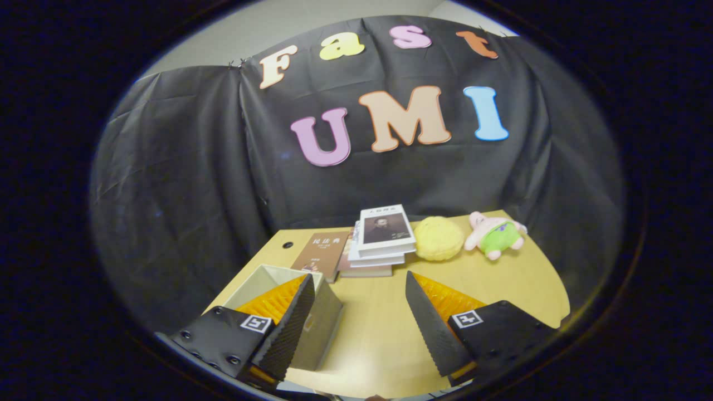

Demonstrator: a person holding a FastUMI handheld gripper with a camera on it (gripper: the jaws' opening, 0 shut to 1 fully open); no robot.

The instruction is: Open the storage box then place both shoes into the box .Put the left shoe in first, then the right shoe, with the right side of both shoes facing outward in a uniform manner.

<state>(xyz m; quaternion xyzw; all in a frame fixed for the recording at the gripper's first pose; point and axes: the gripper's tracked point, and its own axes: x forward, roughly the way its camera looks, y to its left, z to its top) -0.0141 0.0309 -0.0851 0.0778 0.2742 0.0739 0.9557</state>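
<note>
Your gripper (359, 292) hangs above the desk (384, 334) with its jaws spread wide and nothing held between them; bare wood shows in the gap. The left finger (287, 328) sits over the near right corner of the box (312, 328), a pale open-topped container standing on the desk's left side, just under and beside that finger. You cannot tell what lies inside it from here. The right finger (431, 328) is over bare desk, well apart from the box. Beyond the fingers, a brown book (322, 253) lies flat next to a stack of books (379, 242). Just right of the stack is a yellow ball (438, 238), and beside that a pink plush toy (494, 234) in green shorts lies near the desk's far right edge.
</note>
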